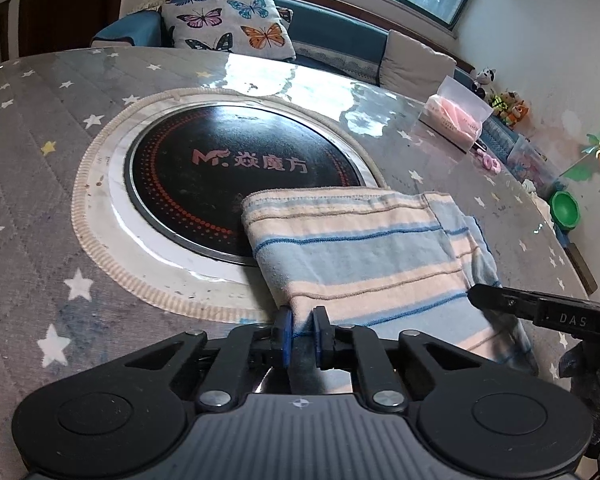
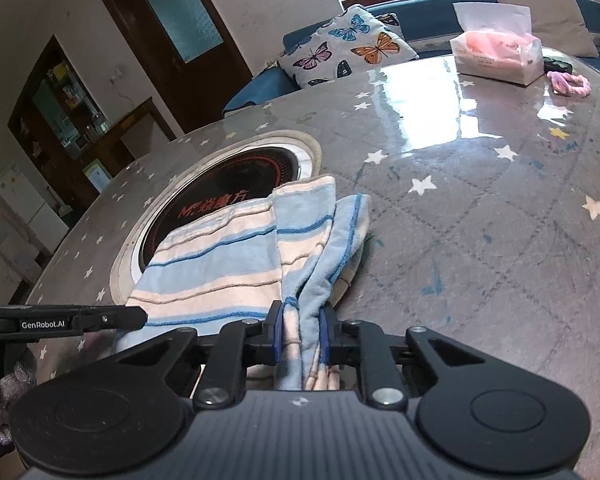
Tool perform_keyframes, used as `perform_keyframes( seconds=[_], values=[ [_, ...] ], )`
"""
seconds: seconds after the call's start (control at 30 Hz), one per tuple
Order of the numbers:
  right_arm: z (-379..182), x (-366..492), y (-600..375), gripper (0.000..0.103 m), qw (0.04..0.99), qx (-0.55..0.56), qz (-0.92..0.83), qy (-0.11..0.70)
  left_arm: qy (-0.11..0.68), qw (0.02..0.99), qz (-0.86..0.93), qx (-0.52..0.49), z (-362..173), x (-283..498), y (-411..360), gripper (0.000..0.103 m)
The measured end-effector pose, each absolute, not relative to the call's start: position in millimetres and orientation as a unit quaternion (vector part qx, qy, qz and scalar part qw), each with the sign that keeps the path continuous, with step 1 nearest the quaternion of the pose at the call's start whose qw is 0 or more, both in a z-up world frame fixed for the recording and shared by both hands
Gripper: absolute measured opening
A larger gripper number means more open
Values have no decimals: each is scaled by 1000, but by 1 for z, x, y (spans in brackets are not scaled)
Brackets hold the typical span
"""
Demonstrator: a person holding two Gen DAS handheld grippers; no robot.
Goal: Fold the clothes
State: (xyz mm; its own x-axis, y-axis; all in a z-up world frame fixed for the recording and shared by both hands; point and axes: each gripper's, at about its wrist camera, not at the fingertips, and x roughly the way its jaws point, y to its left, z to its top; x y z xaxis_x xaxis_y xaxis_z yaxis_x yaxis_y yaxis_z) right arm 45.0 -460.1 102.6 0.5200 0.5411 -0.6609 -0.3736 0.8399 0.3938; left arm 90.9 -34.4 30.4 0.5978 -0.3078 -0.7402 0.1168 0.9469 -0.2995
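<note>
A blue and cream striped cloth lies folded on the round table, its far edge over the black hotplate. My left gripper is shut on the cloth's near left corner. My right gripper is shut on the bunched near right corner of the cloth. The right gripper also shows in the left wrist view at the cloth's right edge. The left gripper shows in the right wrist view at the cloth's left edge.
The table has a grey star-patterned cover under clear plastic. A tissue pack and a pink hair tie lie at its far side. A butterfly cushion sits on the sofa behind. Toys and a green bowl are off to the right.
</note>
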Motion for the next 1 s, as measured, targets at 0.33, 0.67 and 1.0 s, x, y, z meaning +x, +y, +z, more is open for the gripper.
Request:
perform_keyframes(
  seconds=[0.33, 0.67, 1.0],
  values=[
    [115, 49, -395, 14, 852, 64, 310, 418, 409, 899, -78, -133, 35, 70, 22, 10],
    [125, 65, -288, 13, 824, 27, 381, 418, 382, 910, -4, -164, 43, 47, 111, 9],
    [138, 83, -177, 13, 796, -7, 453, 401, 357, 912, 80, -186, 54, 42, 190, 8]
  ],
)
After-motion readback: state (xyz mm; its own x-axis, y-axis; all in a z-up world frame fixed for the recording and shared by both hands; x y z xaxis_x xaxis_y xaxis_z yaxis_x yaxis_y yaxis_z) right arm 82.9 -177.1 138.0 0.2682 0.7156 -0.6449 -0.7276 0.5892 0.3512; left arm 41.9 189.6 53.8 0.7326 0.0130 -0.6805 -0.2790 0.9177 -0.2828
